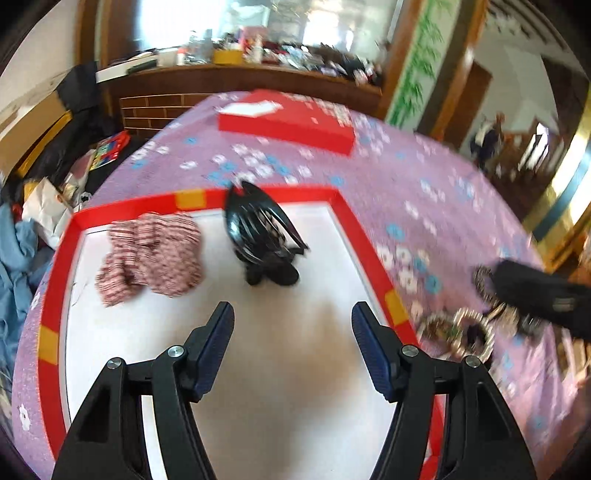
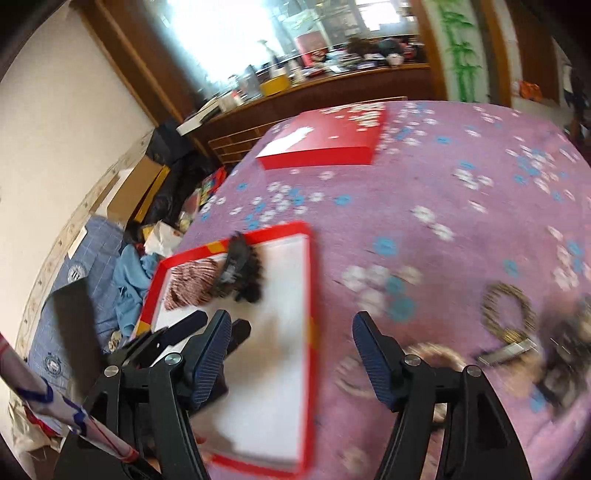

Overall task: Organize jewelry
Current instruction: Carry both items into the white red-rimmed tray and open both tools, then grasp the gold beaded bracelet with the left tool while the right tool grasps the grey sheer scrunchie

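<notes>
Daylight pours in from the far window, blown out to white glare in both views, and the room is bright with only a soft shadow on the tray's white floor near the camera. Motion blur smears the purple flowered cloth and the jewelry on the right — the gripper fingers stay sharp. Fisheye bending curves every edge, with dark corners.

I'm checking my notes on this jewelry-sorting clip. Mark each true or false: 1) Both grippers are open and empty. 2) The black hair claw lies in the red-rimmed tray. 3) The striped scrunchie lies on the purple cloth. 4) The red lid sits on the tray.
1) True: the left gripper and right gripper hold nothing.
2) True: the black hair claw lies in the tray.
3) False: the striped scrunchie lies in the tray.
4) False: the red lid lies apart, on the purple cloth.
</notes>
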